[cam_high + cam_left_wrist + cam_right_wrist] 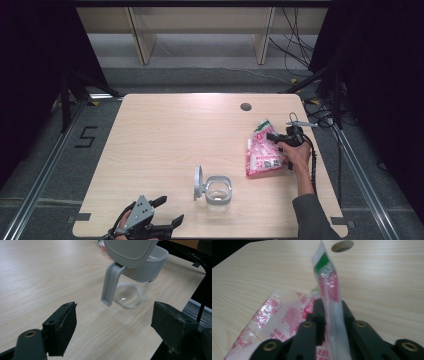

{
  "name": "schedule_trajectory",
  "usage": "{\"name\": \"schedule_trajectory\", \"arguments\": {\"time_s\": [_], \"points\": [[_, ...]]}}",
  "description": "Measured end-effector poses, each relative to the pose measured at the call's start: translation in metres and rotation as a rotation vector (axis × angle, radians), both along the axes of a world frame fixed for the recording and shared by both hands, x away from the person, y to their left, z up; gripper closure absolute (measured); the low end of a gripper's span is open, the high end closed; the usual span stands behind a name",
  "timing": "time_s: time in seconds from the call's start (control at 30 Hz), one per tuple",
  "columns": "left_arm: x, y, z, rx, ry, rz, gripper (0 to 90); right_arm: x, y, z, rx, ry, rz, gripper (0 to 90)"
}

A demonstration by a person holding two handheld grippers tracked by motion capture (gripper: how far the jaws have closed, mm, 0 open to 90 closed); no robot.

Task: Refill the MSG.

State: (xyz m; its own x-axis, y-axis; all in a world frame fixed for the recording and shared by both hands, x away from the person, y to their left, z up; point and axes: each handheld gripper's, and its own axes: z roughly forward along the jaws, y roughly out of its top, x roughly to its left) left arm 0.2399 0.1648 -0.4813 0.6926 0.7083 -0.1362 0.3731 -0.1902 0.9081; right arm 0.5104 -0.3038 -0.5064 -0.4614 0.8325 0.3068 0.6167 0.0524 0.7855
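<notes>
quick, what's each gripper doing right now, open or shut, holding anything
Left gripper: open, holding nothing, jaws apart in front of the clear jug.
Right gripper: shut on the top edge of the pink plastic bag.

Table (165, 130): pale wood grain, light beige, with a dark grey round hole (245, 106) near its far edge. Bag (262, 152) by the right edge: clear plastic printed in pink-red lettering and panels, a green and white band at its top end, a small black-and-white code patch. Jug (218, 190) near the front edge: clear body, light grey collar, handle and raised lid. Right gripper (274, 136): black. Left gripper (167, 211): black jaws, grey three-cornered plate
</notes>
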Motion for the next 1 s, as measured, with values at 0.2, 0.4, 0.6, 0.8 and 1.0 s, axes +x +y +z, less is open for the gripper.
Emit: {"name": "schedule_trajectory", "arguments": {"time_s": [0.2, 0.4, 0.6, 0.8, 1.0], "points": [[0.001, 0.003, 0.002, 0.029, -0.016, -0.017, 19.6, -0.003, 0.002, 0.002, -0.006, -0.029, 0.025, 89.4], [0.0, 0.002, 0.001, 0.024, -0.016, -0.013, 19.9, -0.013, 0.003, 0.013, 0.004, -0.084, 0.077, 90.0], [-0.001, -0.002, -0.001, -0.005, 0.002, -0.003, 19.9, -0.03, 0.002, 0.022, 0.012, -0.14, 0.112, 90.0], [-0.002, -0.002, -0.001, 0.02, 0.007, -0.001, 19.9, -0.054, -0.002, 0.031, 0.037, -0.169, 0.13, 90.0], [-0.003, -0.003, -0.001, 0.012, 0.004, -0.005, 19.9, -0.073, -0.005, 0.04, 0.054, -0.228, 0.152, 90.0]]}}
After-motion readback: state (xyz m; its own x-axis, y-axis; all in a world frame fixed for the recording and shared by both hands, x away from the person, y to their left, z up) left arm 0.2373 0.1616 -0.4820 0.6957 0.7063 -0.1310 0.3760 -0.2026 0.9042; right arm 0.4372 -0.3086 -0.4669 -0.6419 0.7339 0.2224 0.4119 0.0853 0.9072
